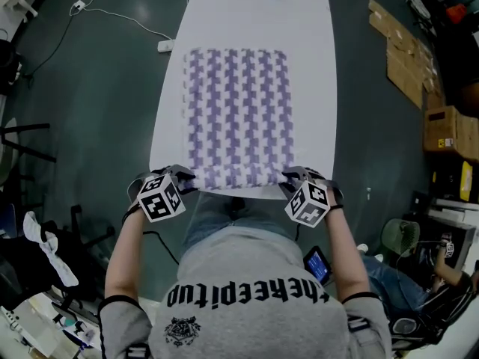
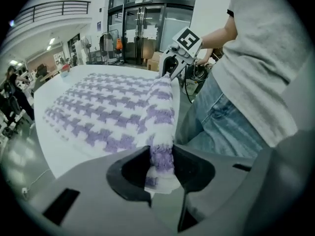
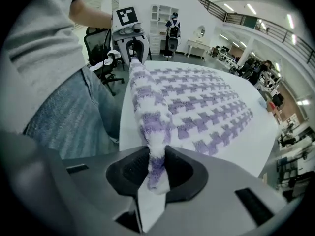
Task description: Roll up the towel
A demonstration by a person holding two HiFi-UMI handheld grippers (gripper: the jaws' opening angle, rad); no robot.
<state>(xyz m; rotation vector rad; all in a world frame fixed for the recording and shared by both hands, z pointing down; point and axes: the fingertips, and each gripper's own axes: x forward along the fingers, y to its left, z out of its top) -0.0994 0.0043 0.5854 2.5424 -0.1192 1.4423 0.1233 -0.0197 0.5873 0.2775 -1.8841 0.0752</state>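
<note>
The towel [image 1: 238, 114] is lying flat down the middle of the desk [image 1: 314, 66]. Its long side is running from the near edge, where the person is standing, away toward the far end. Its near short edge is sitting right along the desk's near edge and is rising in a soft ridge from one corner to the other.

The left gripper [image 1: 185, 178] is pinching the near-left corner, with purple-and-white cloth bunching between its pads. The right gripper [image 1: 292, 176] is pinching the near-right corner the same way. Both are pointing steeply down, side by side and level with each other across the towel's width.

To my eye, all the loose length is lying straight ahead of the two grippers, and neither hand is sitting nearer to it than the other. The roll is going to have to travel away from the person, along the long side, with both corners turning over together or it will be going crooked.
</note>
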